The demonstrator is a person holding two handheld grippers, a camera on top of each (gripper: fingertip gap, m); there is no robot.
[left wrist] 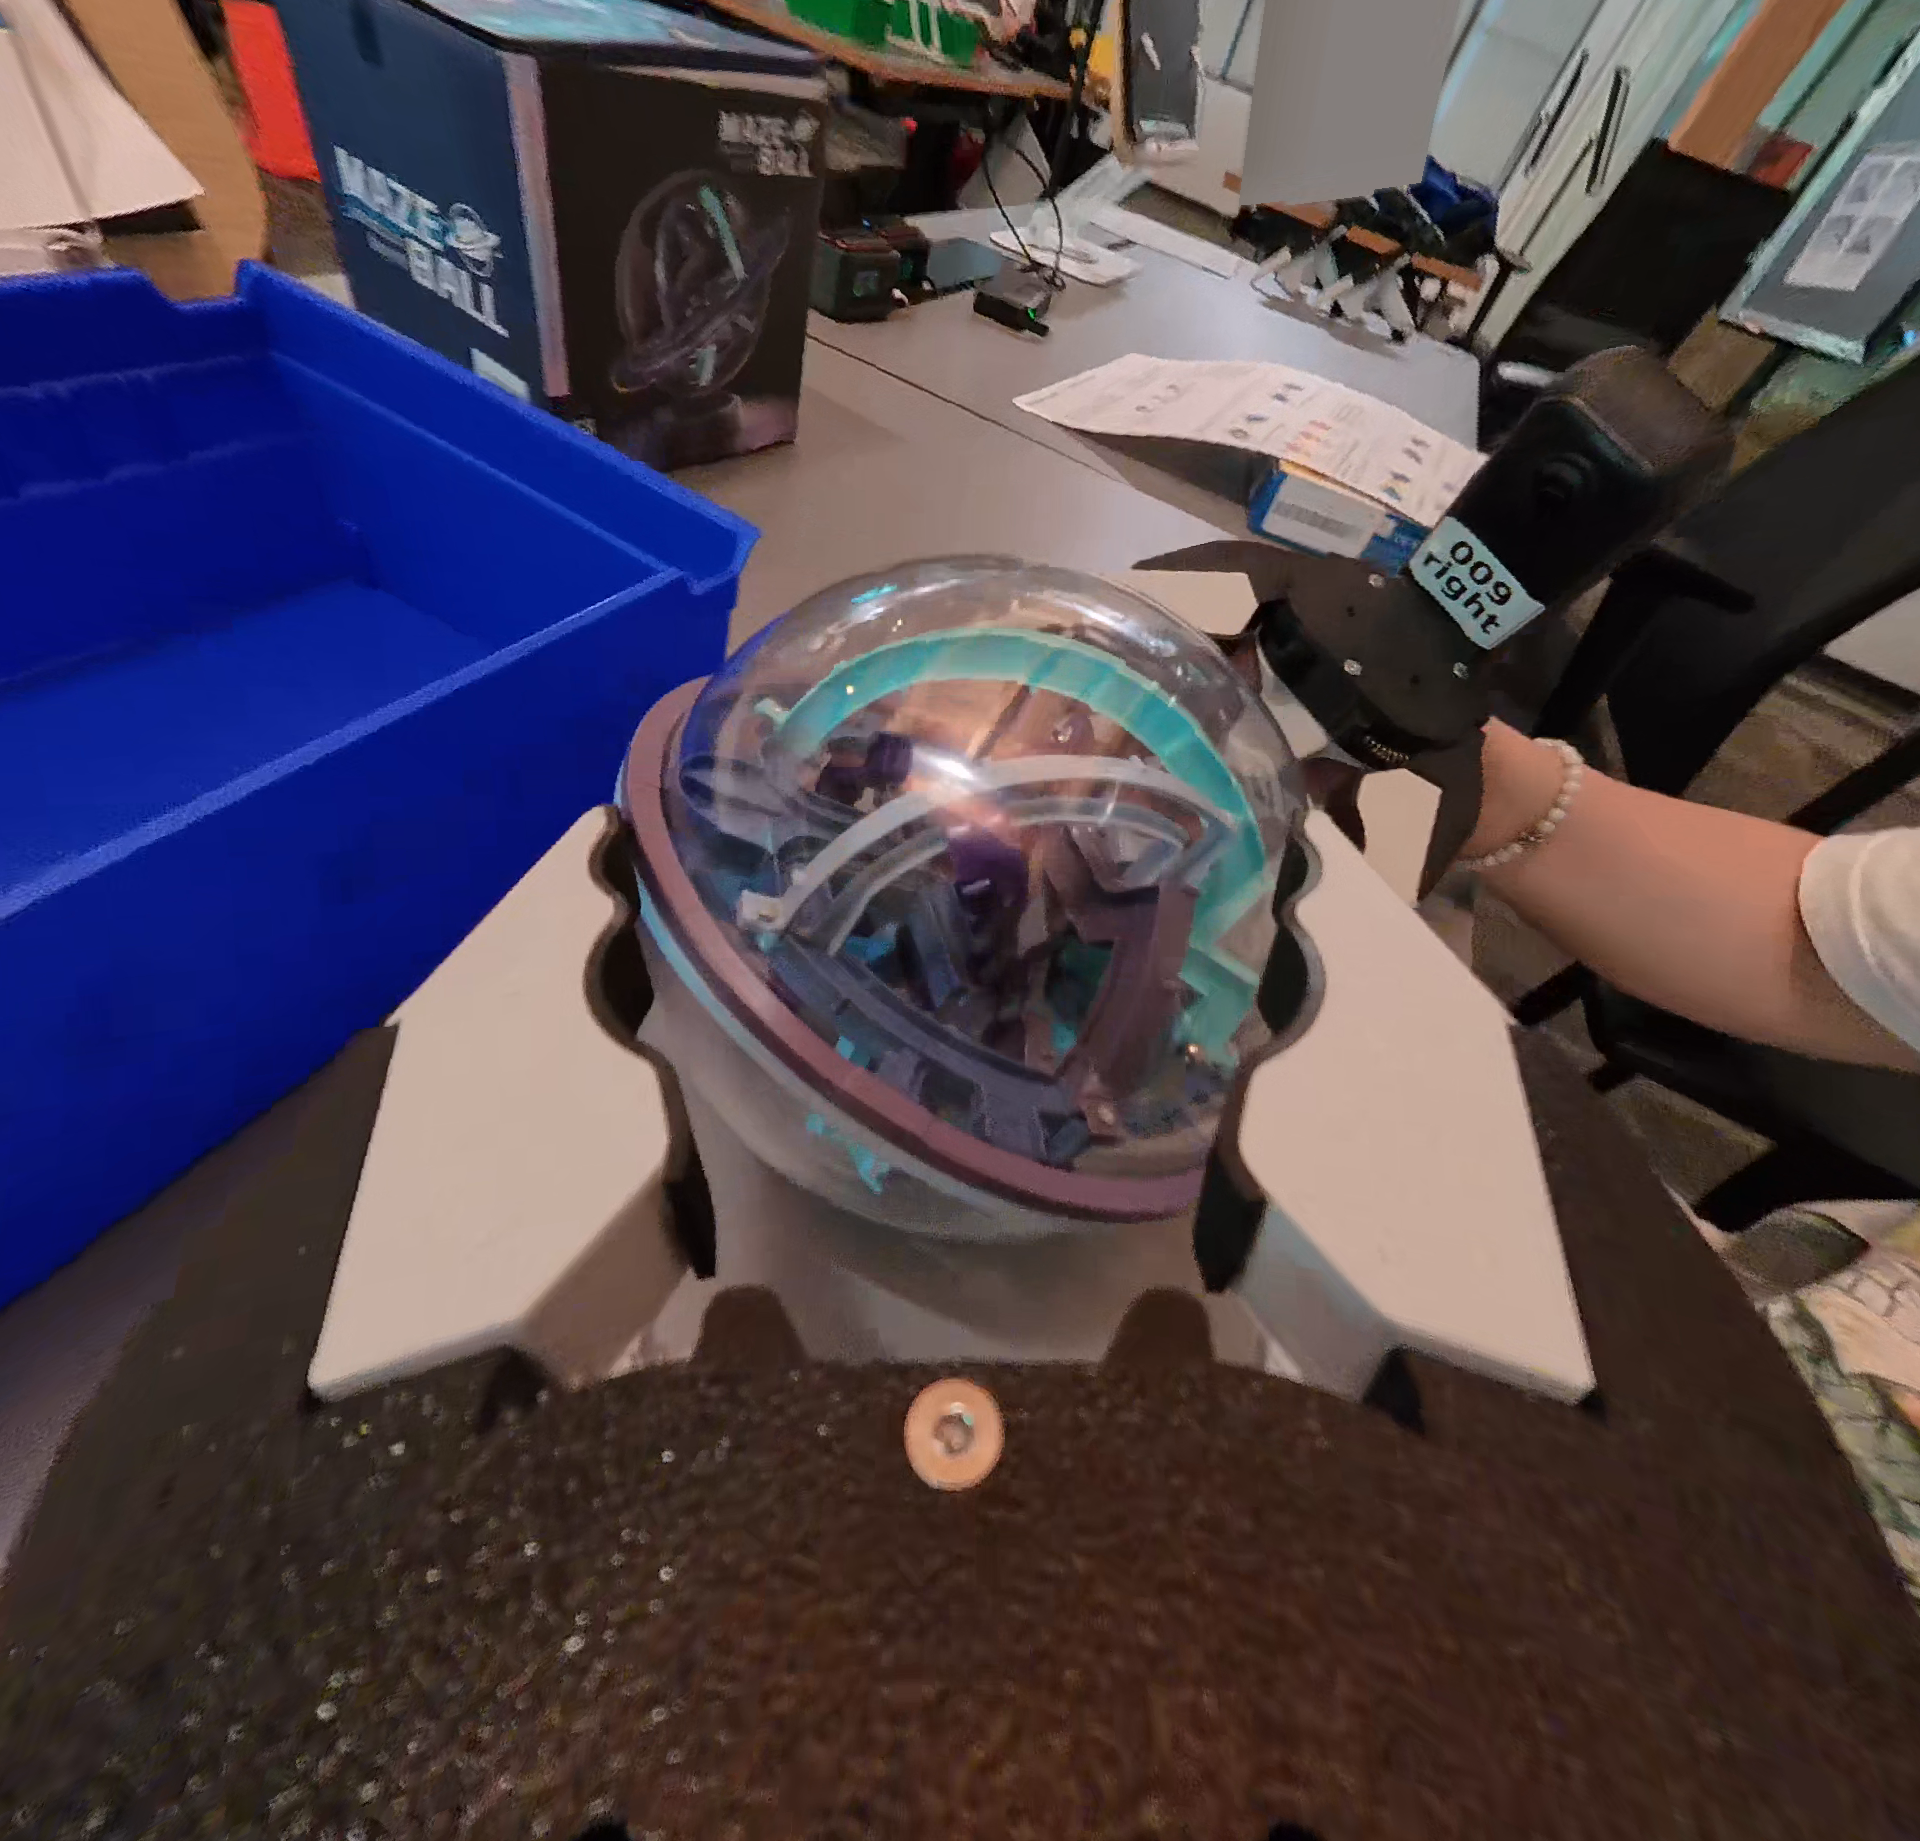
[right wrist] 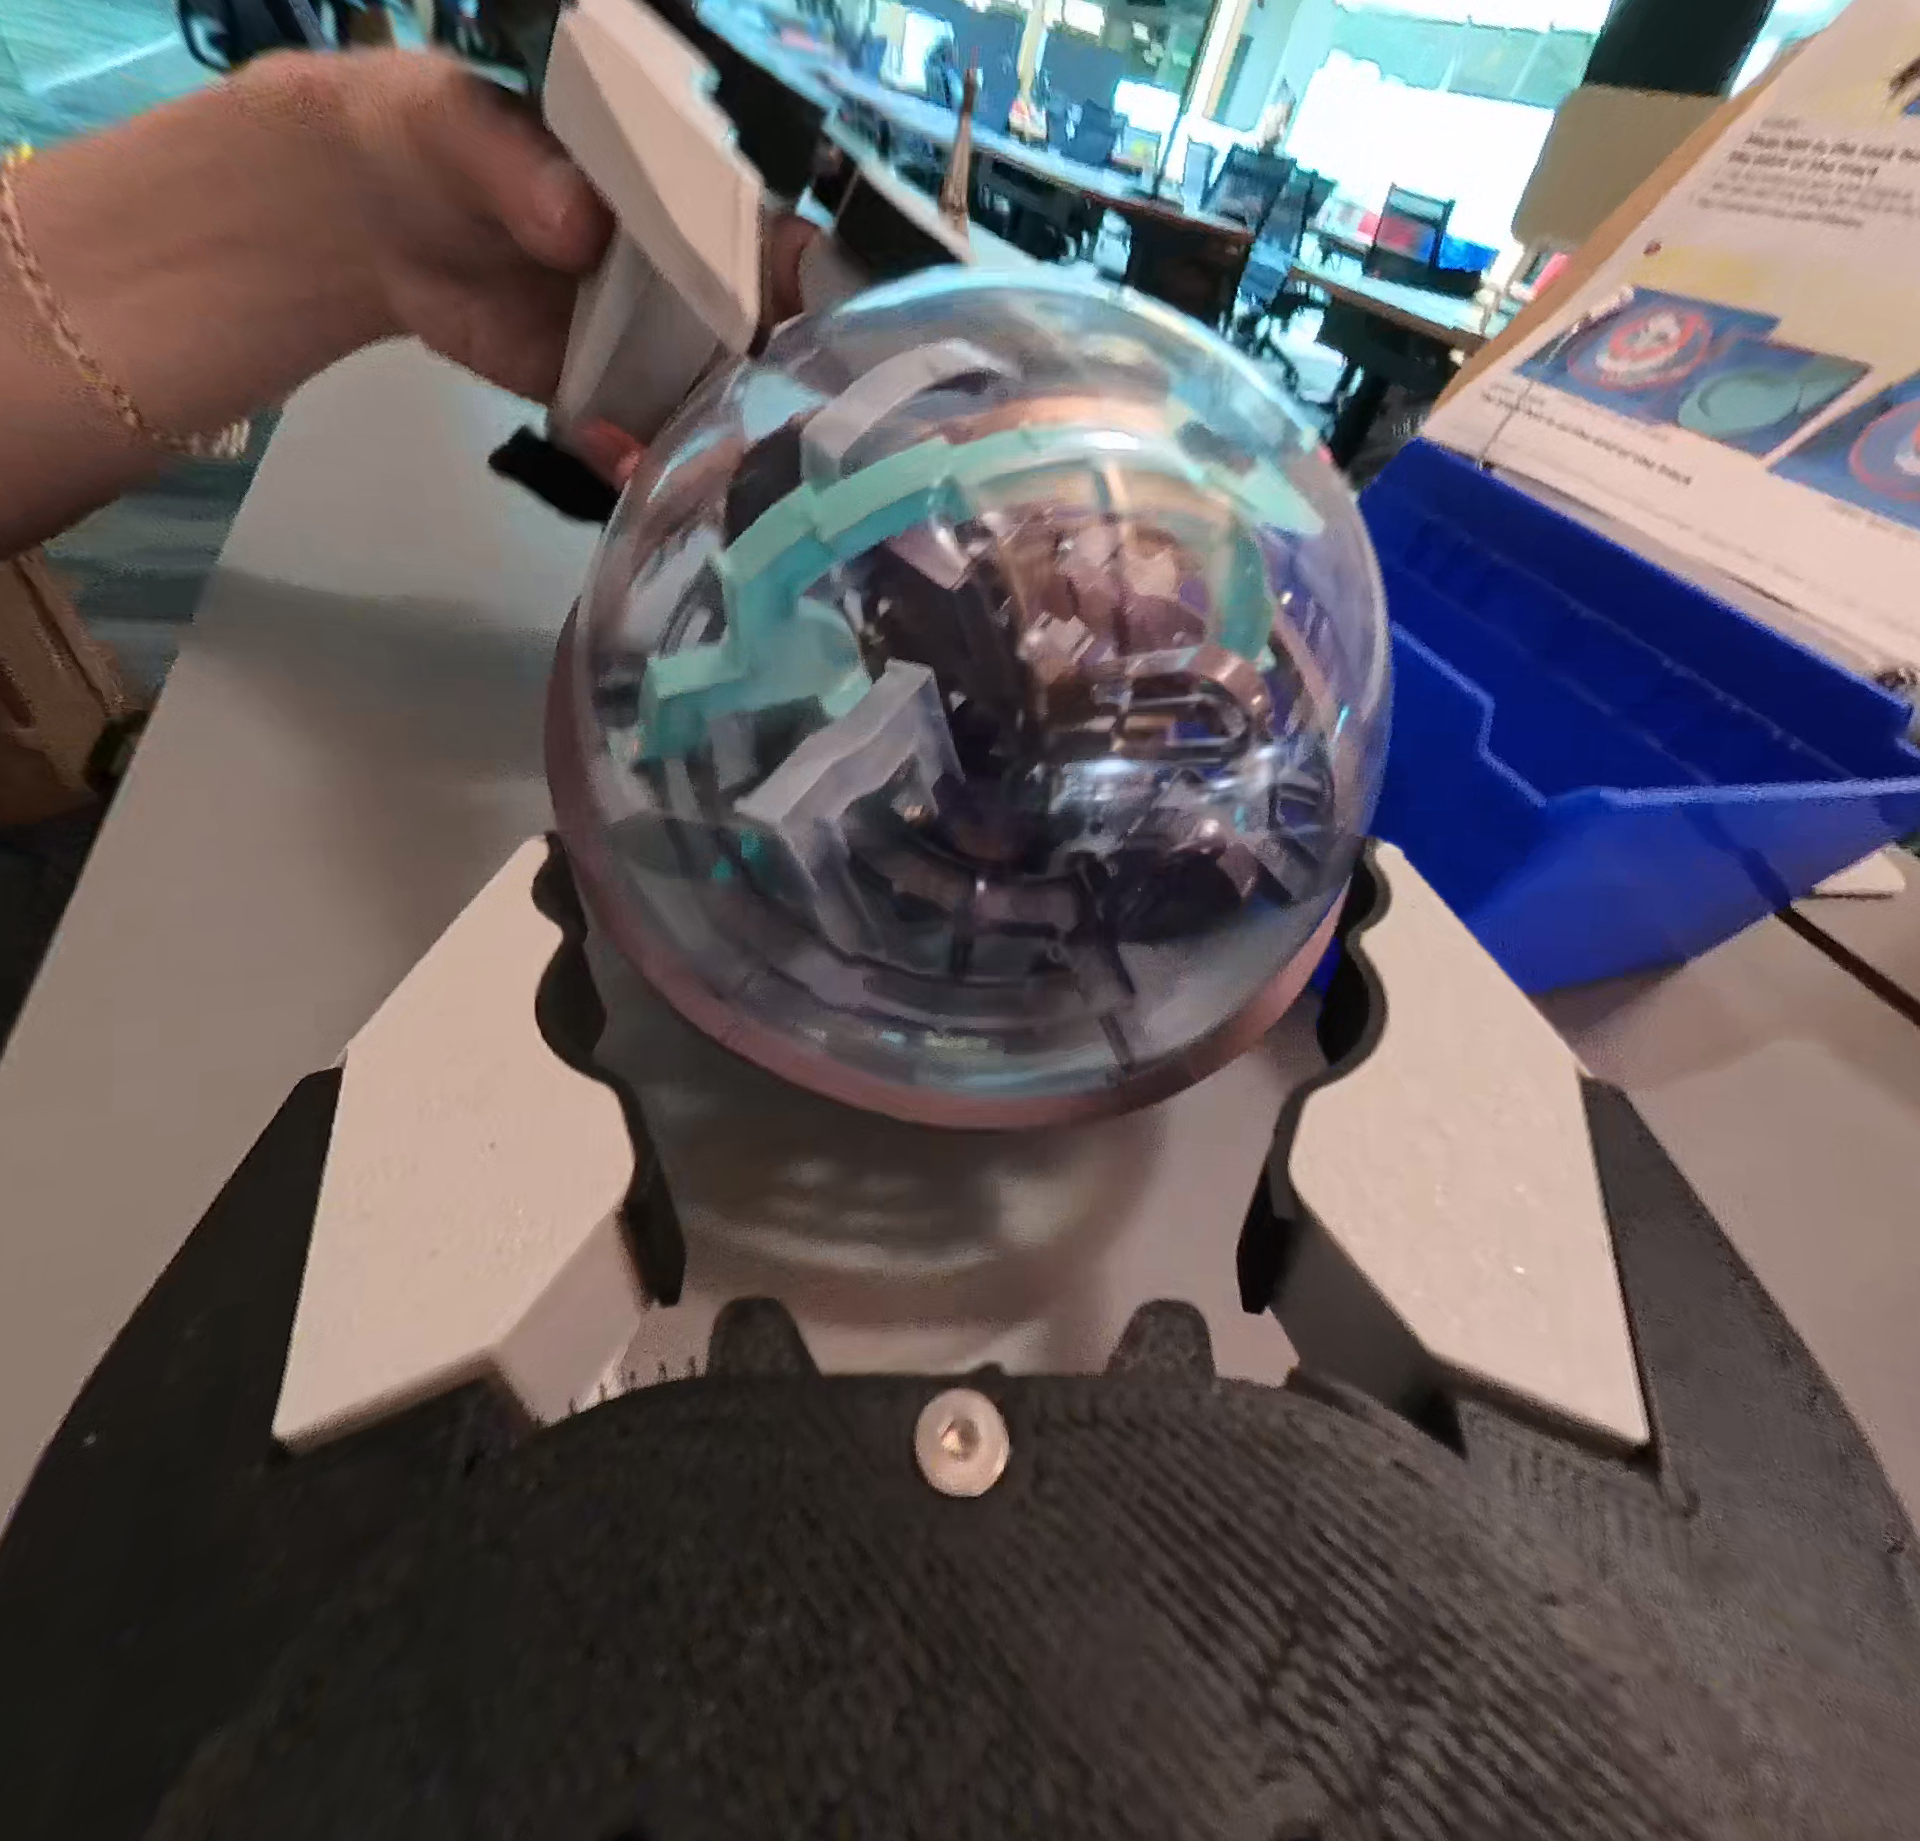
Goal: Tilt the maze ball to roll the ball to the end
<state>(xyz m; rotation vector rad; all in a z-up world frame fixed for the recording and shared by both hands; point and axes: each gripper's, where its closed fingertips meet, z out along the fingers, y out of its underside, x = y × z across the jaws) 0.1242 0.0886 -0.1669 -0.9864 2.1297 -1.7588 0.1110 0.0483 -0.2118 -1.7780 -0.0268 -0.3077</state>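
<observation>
The maze ball [left wrist: 966, 887] is a clear sphere with teal, grey and purple tracks inside and a purple ring around its middle. My left gripper [left wrist: 961, 846] is shut on it, with one finger on each side. My right gripper [right wrist: 961, 877] is shut on the same maze ball [right wrist: 966, 690] from the opposite side. The right gripper's black body [left wrist: 1382, 648] shows behind the sphere in the left wrist view. A white finger [right wrist: 665, 233] of the left gripper shows at the sphere's far upper left in the right wrist view. The sphere is held above the grey table [left wrist: 935, 409]. I cannot pick out the small ball inside.
An open blue bin [left wrist: 312, 700] stands close beside the sphere and also shows in the right wrist view [right wrist: 1610, 752]. The toy's dark box [left wrist: 582, 233] stands behind it. A printed instruction sheet [left wrist: 1247, 420] lies on the table. A person's arm [left wrist: 1662, 918] and a black chair [left wrist: 1766, 648] are at right.
</observation>
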